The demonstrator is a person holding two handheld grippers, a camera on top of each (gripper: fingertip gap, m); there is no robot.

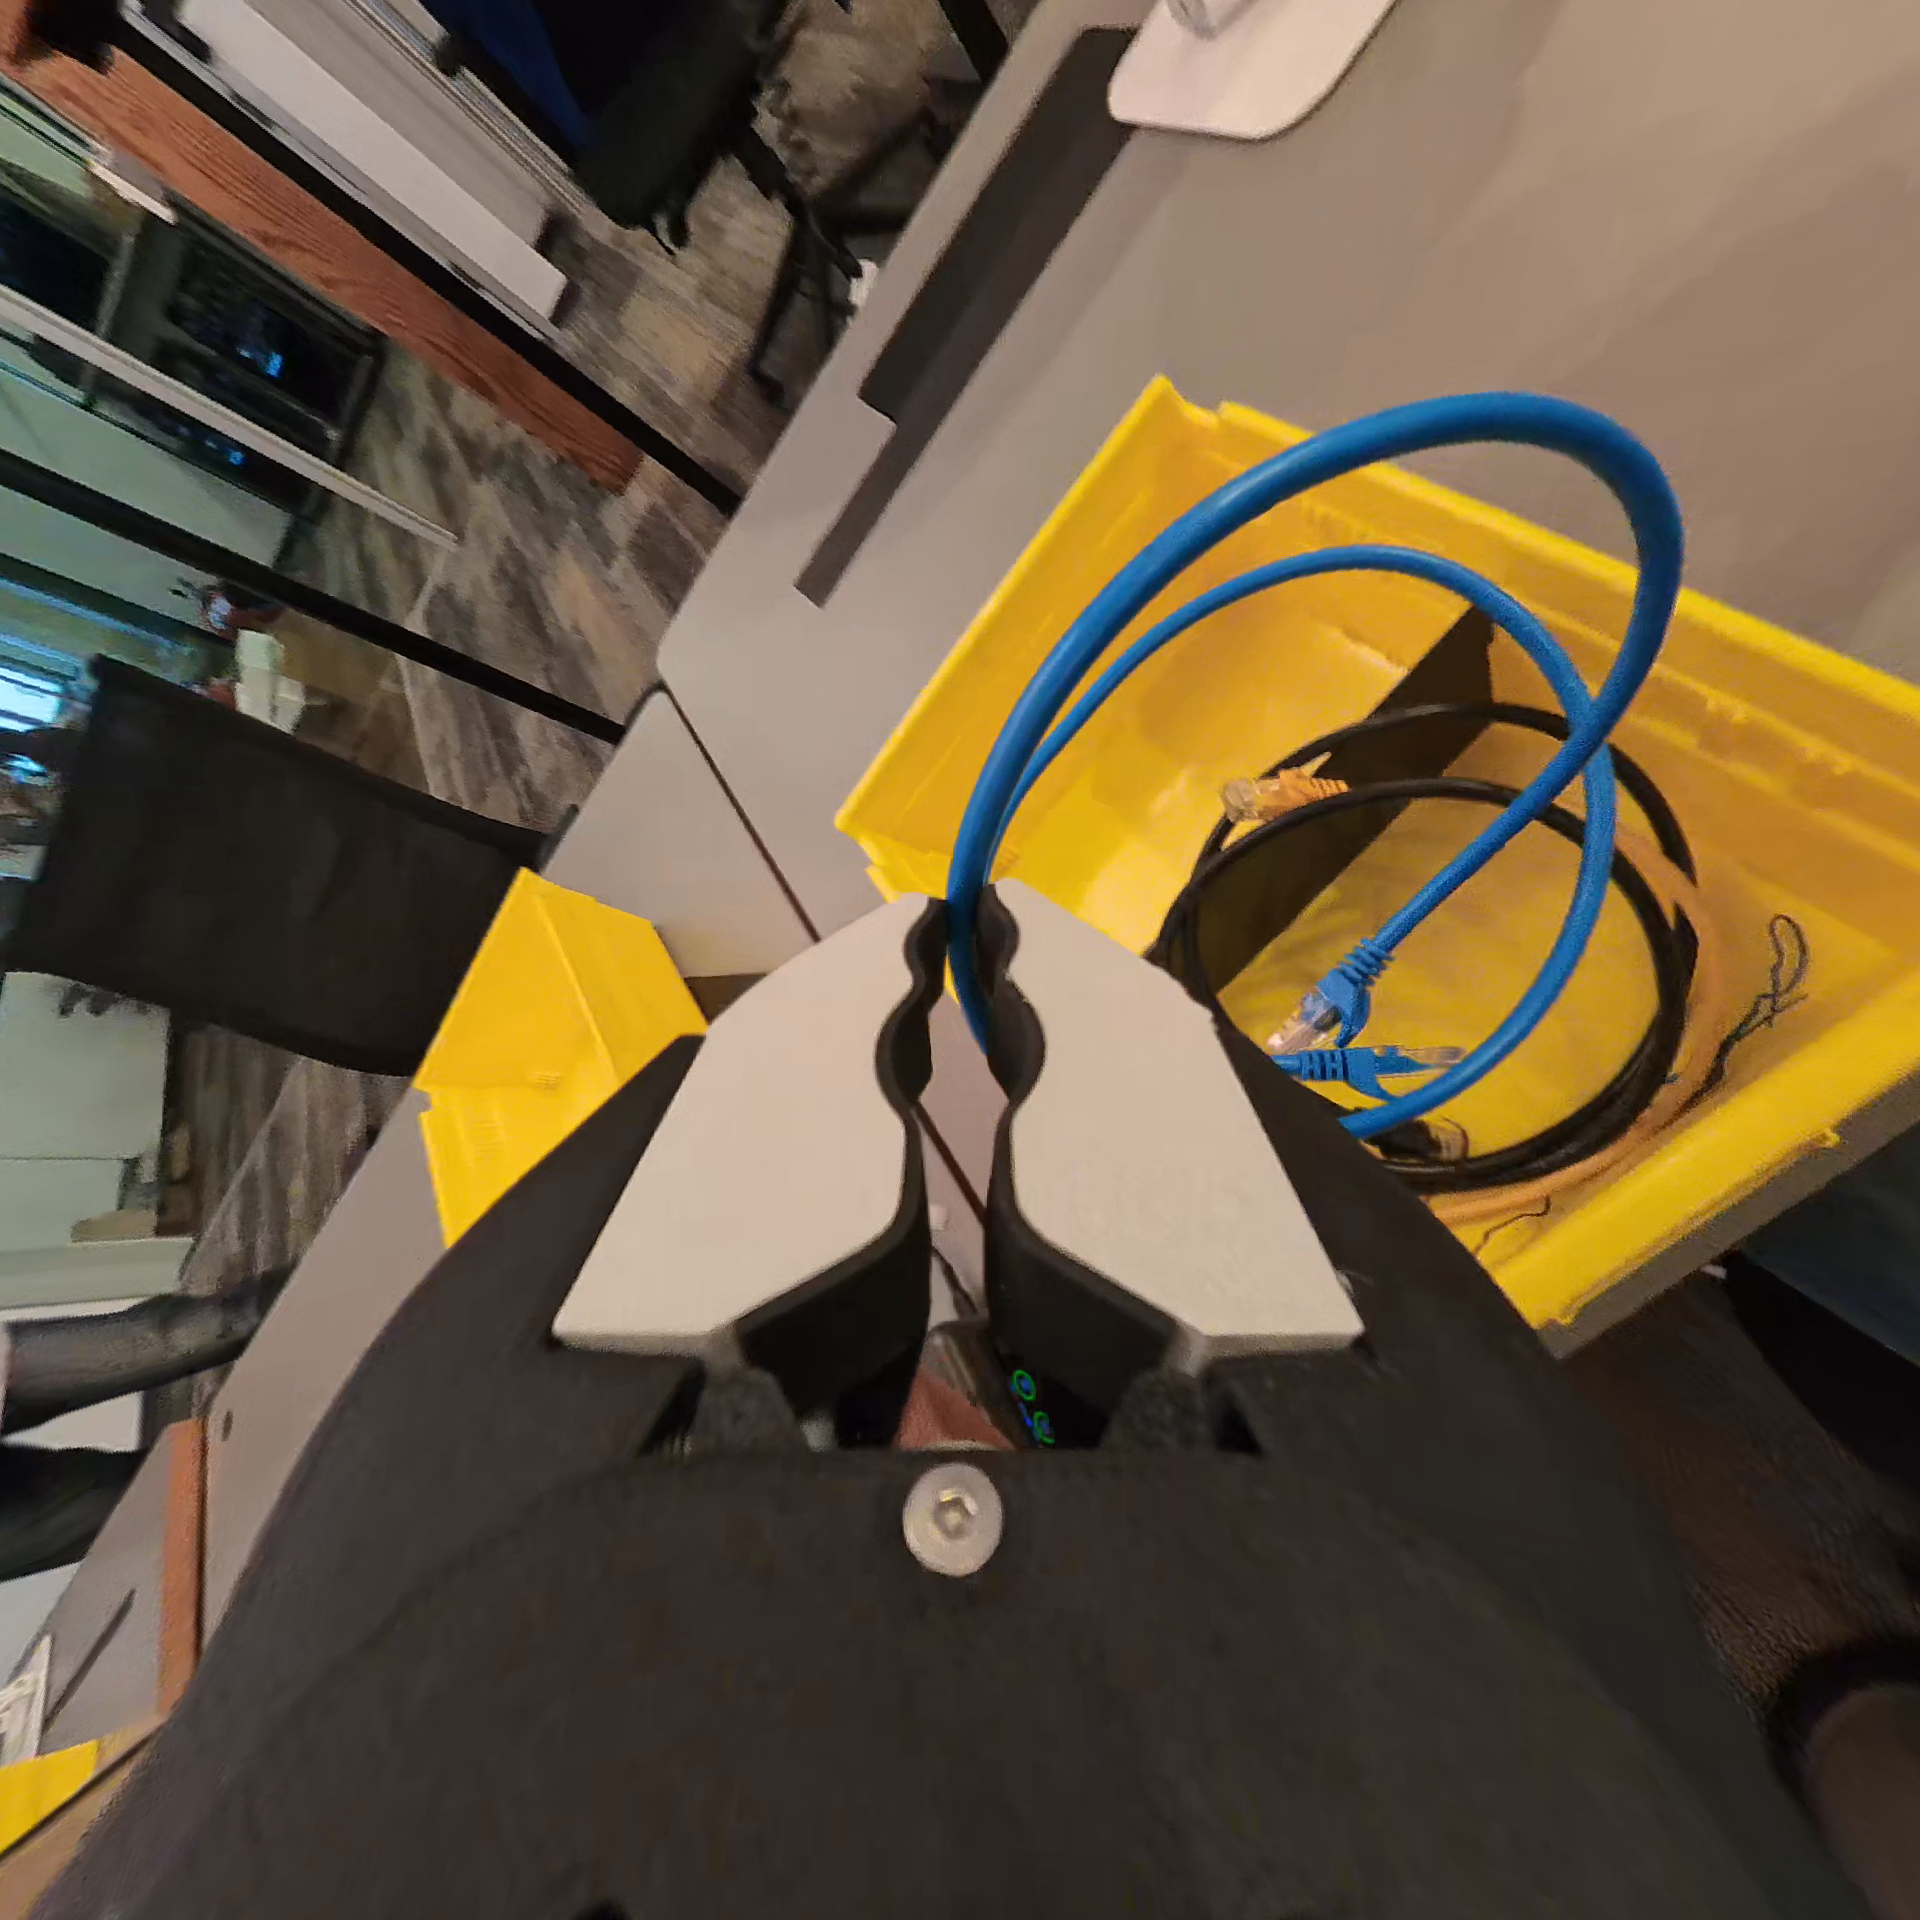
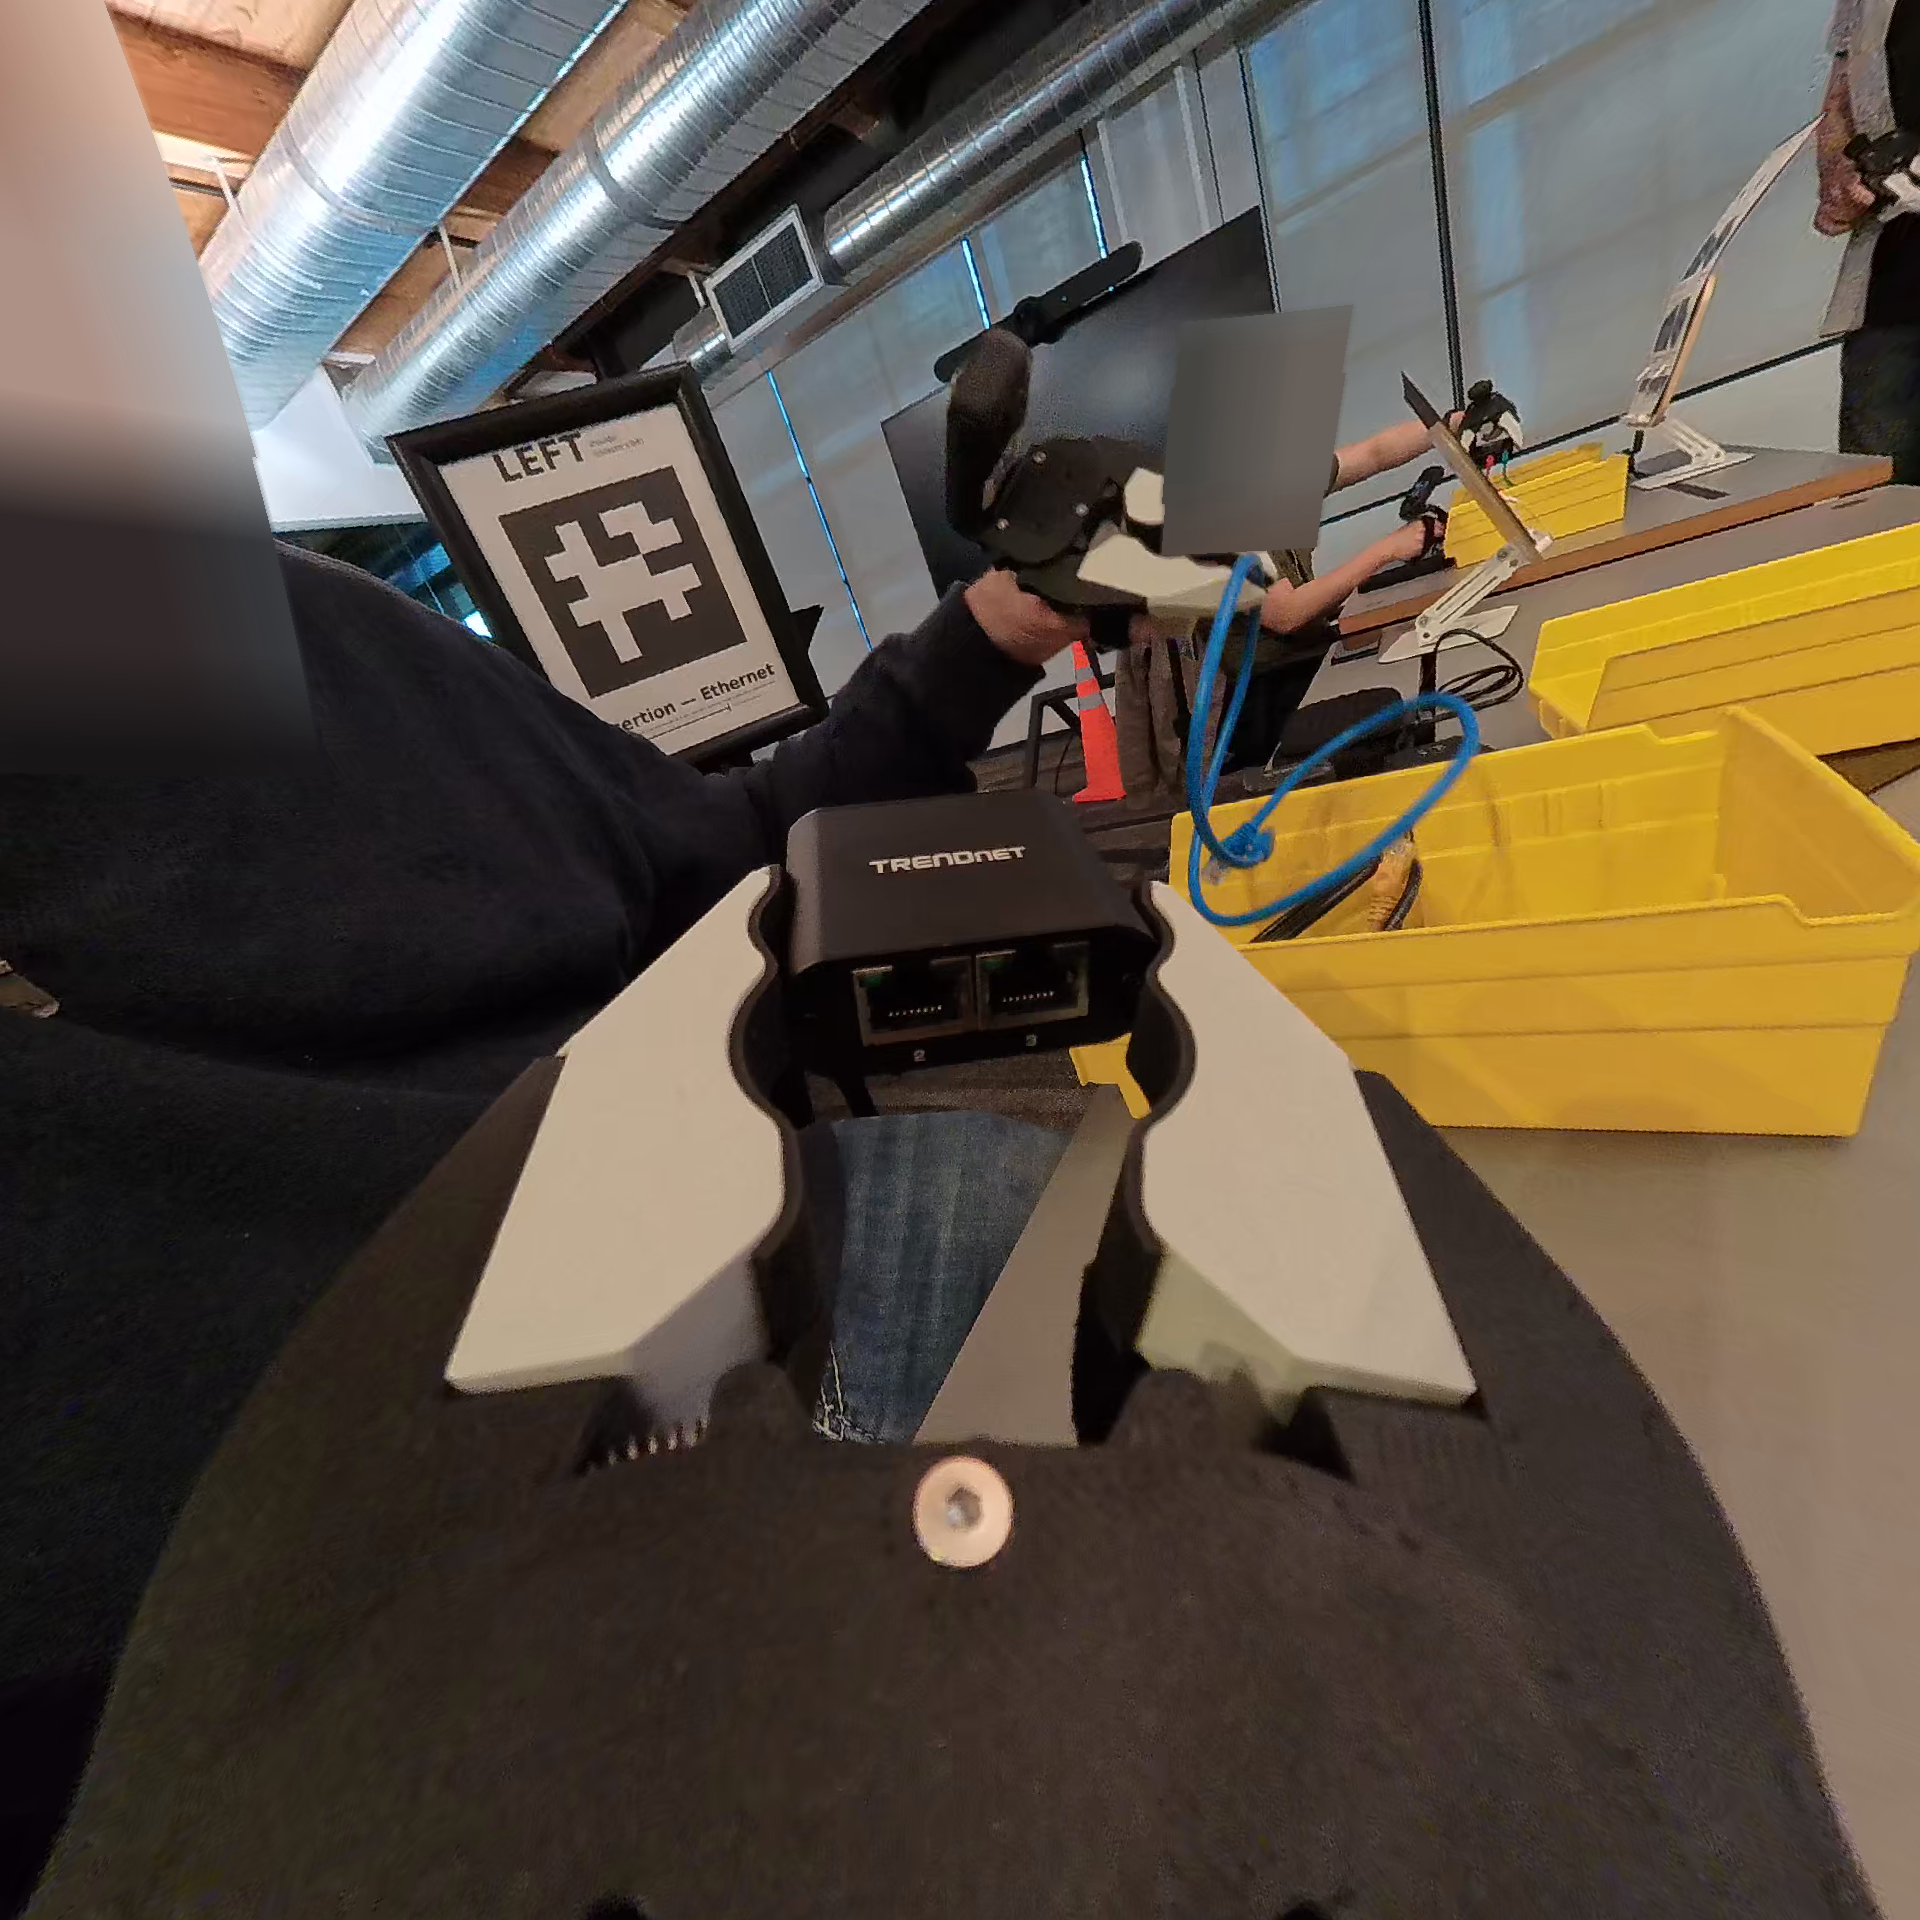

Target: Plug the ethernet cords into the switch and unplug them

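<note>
My left gripper [image 1: 964, 920] is shut on a blue ethernet cord [image 1: 1434, 561], pinching it at the fingertips. The cord loops above a yellow bin [image 1: 1766, 748], its two blue plugs [image 1: 1340, 997] hanging over the bin. The left gripper also shows in the right wrist view [image 2: 1205, 592], raised, with the blue cord [image 2: 1216, 707] dangling from it. My right gripper [image 2: 961, 914] is shut on a black switch [image 2: 945, 883], held at its sides. Two empty ports [image 2: 971, 997] face the camera. Coiled black cord [image 1: 1652, 914] and an orange plug [image 1: 1283, 795] lie in the bin.
A grey table [image 2: 1662, 1299] carries the near yellow bin [image 2: 1558, 997] and a second yellow bin [image 2: 1725, 665] behind it. Another small yellow bin [image 1: 530, 1049] sits at the table edge. A framed sign [image 2: 613, 571] stands at left. Other people work at a far table [image 2: 1745, 488]. My right fingertips sit around 35 cm from my left ones. The orange plug [image 1: 1283, 795] lies some 15 cm from my left tips, 30 cm from my right tips.
</note>
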